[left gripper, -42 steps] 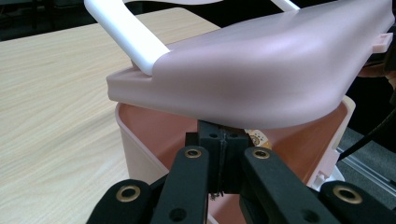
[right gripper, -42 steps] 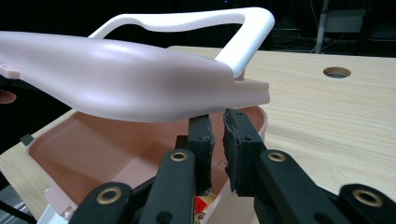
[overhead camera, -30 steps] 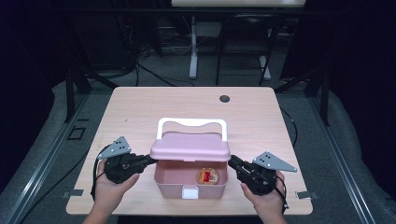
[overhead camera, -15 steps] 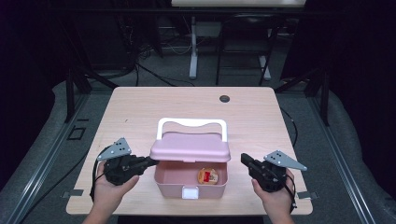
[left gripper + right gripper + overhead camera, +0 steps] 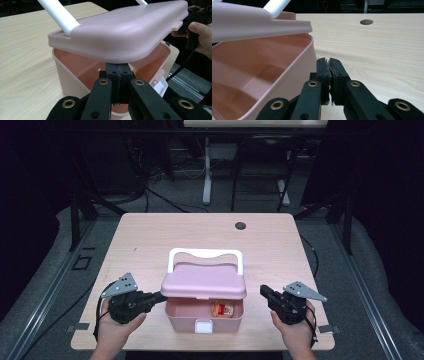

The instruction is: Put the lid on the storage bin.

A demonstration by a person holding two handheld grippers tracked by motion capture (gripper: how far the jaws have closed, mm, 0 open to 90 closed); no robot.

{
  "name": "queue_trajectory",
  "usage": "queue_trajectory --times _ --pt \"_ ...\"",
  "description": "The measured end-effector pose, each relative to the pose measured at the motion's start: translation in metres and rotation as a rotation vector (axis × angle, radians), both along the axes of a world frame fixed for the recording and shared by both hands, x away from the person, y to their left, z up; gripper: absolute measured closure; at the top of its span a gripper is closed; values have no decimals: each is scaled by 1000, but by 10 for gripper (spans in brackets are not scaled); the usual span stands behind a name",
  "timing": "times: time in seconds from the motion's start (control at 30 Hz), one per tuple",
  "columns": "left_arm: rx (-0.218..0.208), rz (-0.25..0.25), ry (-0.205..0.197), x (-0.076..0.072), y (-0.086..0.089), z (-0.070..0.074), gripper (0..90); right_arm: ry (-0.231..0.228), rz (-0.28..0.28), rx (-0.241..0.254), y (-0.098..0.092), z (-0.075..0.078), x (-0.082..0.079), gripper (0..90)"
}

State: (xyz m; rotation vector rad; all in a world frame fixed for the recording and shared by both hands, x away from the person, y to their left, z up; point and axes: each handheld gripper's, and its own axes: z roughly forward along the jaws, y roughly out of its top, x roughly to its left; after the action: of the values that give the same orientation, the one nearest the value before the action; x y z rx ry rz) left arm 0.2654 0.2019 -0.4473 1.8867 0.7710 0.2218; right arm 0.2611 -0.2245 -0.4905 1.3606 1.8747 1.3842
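Observation:
A pink box (image 5: 204,315) with a white handle (image 5: 205,254) stands near the table's front edge. Its lid (image 5: 204,281) is tilted partly up. My left gripper (image 5: 161,296) is shut, and its tips sit under the lid's left edge, over the box's rim. In the left gripper view the shut left gripper (image 5: 117,72) touches the underside of the lid (image 5: 120,35). My right gripper (image 5: 263,291) is shut on nothing and stands a little right of the box. In the right gripper view the right gripper (image 5: 330,62) points along the box wall (image 5: 294,75). A small orange and red item (image 5: 222,309) lies inside the box.
A white latch (image 5: 202,326) hangs at the box's front. A round cable hole (image 5: 241,225) is at the table's far right. The wooden table (image 5: 150,240) stretches bare behind the box. Dark floor, cables and a white stand lie beyond the far edge.
My right gripper has drawn away from the box's right side, moving right and a little down. The left gripper and the raised lid have kept still.

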Motion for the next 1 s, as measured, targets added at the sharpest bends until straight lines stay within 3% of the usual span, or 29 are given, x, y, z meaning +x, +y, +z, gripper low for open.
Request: queue_trajectory --times 1.0 --pt "20 -7 32 -9 2 -20 900 15 -16 3 -3 -6 3 854"
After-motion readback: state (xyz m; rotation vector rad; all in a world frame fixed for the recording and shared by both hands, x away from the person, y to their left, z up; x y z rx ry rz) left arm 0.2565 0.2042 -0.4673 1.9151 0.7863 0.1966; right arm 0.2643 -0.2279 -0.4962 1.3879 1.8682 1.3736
